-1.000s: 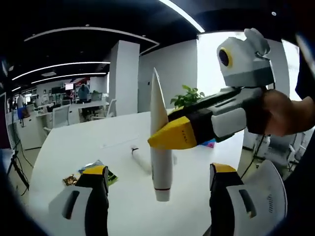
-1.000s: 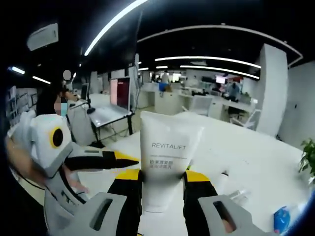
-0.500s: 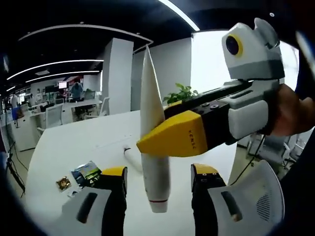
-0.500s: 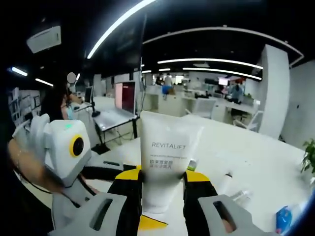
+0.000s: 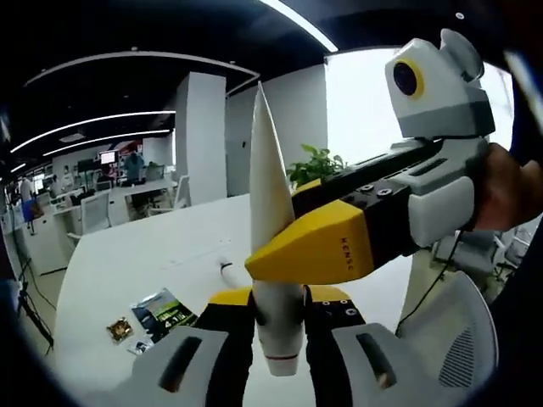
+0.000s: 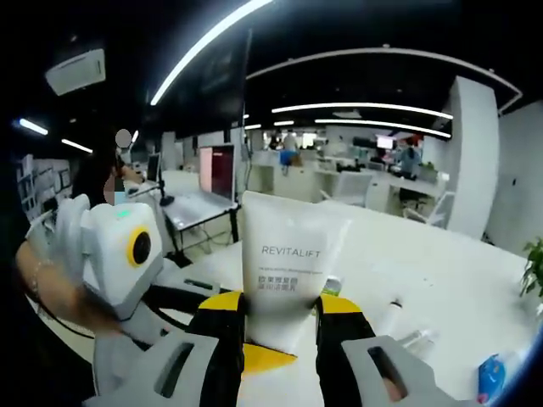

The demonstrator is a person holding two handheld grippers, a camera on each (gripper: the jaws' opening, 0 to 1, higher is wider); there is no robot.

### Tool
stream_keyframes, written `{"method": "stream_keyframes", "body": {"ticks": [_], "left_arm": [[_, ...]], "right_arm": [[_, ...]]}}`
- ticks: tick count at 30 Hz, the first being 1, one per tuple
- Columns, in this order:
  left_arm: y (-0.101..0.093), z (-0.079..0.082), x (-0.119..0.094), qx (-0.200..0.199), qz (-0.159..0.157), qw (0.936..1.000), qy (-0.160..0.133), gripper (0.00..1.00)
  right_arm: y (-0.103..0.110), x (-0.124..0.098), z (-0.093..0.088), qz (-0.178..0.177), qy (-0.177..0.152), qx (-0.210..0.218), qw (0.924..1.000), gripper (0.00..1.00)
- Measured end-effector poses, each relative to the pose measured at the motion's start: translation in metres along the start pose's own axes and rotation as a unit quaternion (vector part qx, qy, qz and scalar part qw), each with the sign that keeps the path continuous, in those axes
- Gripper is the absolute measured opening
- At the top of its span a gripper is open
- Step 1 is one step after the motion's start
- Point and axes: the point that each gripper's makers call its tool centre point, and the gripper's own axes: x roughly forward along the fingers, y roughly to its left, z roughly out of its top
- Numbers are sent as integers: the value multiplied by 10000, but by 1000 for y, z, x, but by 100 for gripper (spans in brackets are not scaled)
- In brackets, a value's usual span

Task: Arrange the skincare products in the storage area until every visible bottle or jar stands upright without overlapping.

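White soft-plastic REVITALIFT tube (image 5: pixel 270 254) held cap-down in mid-air above white worktop (image 5: pixel 127 254), left gripper (image 5: pixel 278 307) fingers clamped near cap, right gripper (image 6: pixel 280 318) fingers clamped mid-body; handover step, next likely one releases.

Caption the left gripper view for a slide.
Both grippers clamp one white tube above the white table.
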Motion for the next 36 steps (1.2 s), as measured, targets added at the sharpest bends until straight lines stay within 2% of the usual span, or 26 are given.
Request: {"method": "stream_keyframes", "body": {"ticks": [5,8,11,12,14,17,18,21,22,23,24,27,28,29,31,34,36], "left_arm": [[-3,3,0,-52,-159,9999,7,17],[-7,7,-1,-395,-422,9983,-82,15],[-11,15,-4,-591,-611,9963,-161,15],[-10,17,-6,-646,-683,9954,-176,14],[-8,20,-10,-548,-882,9943,-233,14],[-17,25,-15,-526,-1295,9899,-228,14],[-20,26,-17,-477,-1459,9879,-226,14],[-27,29,-22,-455,-1735,9835,-249,14],[-33,32,-25,-482,-1948,9793,-261,13],[-35,34,-26,-509,-2033,9774,-296,13],[-39,37,-28,-532,-2178,9740,-316,14],[-51,46,-35,-519,-2634,9626,-369,14],[-53,48,-36,-519,-2736,9596,-394,14],[-55,51,-38,-536,-2880,9553,-398,14],[-57,55,-39,-408,-3007,9521,-375,14],[-60,58,-42,-229,-3171,9475,-327,14],[-65,60,-43,-177,-3253,9450,-308,14]], "right_arm": [[-2,-2,2,-2,-17,-21,10000,25],[-2,-4,6,88,-66,-98,9999,26],[3,-7,12,444,-179,-251,9985,26],[6,-9,15,664,-230,-98,9975,26],[6,-16,22,1014,-358,86,9942,25],[6,-21,27,1265,-515,-78,9906,29],[8,-25,28,1501,-563,-94,9870,29],[10,-32,34,1865,-705,0,9799,29],[11,-36,34,2098,-676,84,9754,30],[13,-38,35,2248,-683,56,9720,32],[17,-42,35,2485,-687,25,9662,33],[21,-54,40,3101,-728,476,9467,33],[18,-55,42,3096,-793,494,9463,31],[17,-59,45,3245,-832,516,9408,29],[15,-64,51,3401,-890,586,9343,26],[21,-75,62,3782,-986,549,9188,25],[21,-75,65,3889,-934,488,9153,26]]}}
